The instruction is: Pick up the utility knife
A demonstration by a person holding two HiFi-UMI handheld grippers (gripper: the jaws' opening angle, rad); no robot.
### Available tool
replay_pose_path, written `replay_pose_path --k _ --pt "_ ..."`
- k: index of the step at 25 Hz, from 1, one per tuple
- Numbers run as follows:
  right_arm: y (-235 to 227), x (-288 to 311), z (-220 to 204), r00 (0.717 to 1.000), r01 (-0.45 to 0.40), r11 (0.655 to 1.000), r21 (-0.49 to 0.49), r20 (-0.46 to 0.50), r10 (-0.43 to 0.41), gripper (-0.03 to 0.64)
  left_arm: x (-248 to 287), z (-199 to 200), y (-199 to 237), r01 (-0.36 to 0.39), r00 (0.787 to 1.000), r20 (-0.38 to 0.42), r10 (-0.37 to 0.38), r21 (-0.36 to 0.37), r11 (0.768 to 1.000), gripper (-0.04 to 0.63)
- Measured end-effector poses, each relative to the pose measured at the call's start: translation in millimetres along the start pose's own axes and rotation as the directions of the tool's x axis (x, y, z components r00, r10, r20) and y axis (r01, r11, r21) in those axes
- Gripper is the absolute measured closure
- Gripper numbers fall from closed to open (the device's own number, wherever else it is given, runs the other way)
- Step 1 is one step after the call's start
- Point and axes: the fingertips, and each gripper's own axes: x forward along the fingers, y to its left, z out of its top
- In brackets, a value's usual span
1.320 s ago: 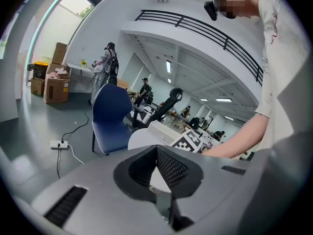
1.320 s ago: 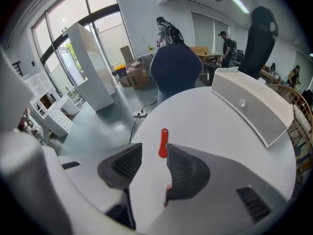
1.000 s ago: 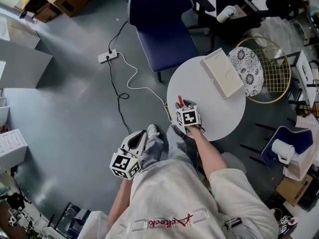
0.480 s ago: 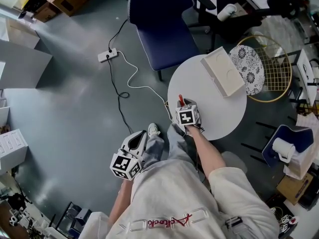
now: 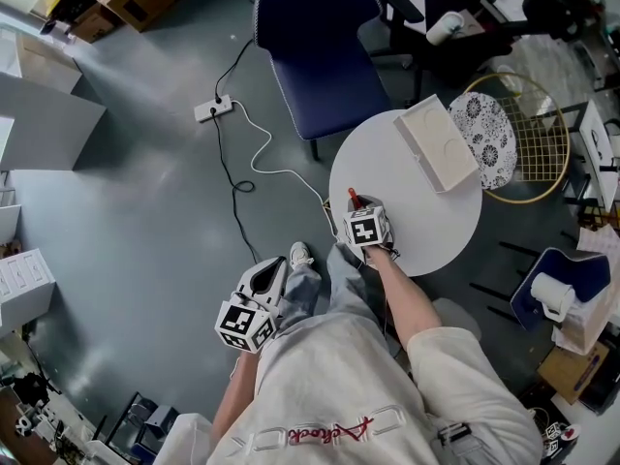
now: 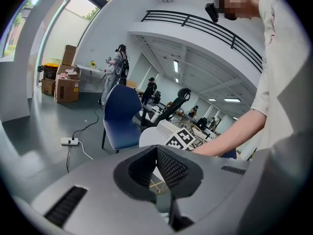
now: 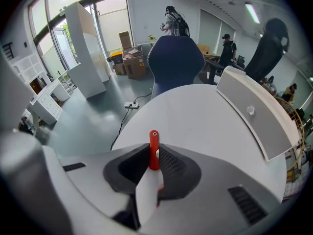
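The utility knife (image 7: 154, 151) has a red body and a white lower part. It stands between the pads of my right gripper (image 7: 154, 164), whose jaws are closing on it and now pinch it. In the head view its red tip (image 5: 353, 198) pokes out past the right gripper (image 5: 356, 207) at the near left edge of the round white table (image 5: 417, 197). My left gripper (image 5: 270, 267) hangs low beside the person's leg, away from the table, its jaws together with nothing in them (image 6: 156, 166).
A white flat box (image 5: 434, 141) lies at the table's far side. Beyond stand a blue chair (image 5: 315, 46), a gold wire basket (image 5: 531, 134) with a patterned plate (image 5: 481, 136), and a power strip (image 5: 214, 109) with a white cable on the grey floor.
Both grippers keep their places; the head view has only shifted a little. The right gripper stays over the knife's red tip.
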Motion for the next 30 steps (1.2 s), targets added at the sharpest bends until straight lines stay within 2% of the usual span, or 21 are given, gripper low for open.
replay_pose_path --k 4,14,23,30 --pt "3.1 -6.7 2.5 1.000 0.003 1.000 0.015 0.017 -0.003 0.551 -1.0 3.0 -4.7 0.015 1.000 0.006 -0.015 0.010 1.000 0.583" --pt "4.5 -59.0 38.0 0.978 0.023 1.000 0.012 0.205 -0.025 0.551 6.8 28.4 -7.9 0.050 0.997 0.050 -0.053 0.068 0.996 0.583" --pt "-4.5 -81.5 53.0 0.969 0.044 0.999 0.026 0.242 -0.049 0.551 8.2 42.3 -15.2 0.078 0.995 0.062 -0.084 0.101 0.992 0.583" --pt "16.0 -139.1 56.2 0.933 0.031 0.997 0.068 0.356 -0.054 0.551 4.3 51.7 -21.1 0.108 0.990 0.076 -0.119 0.132 0.985 0.583"
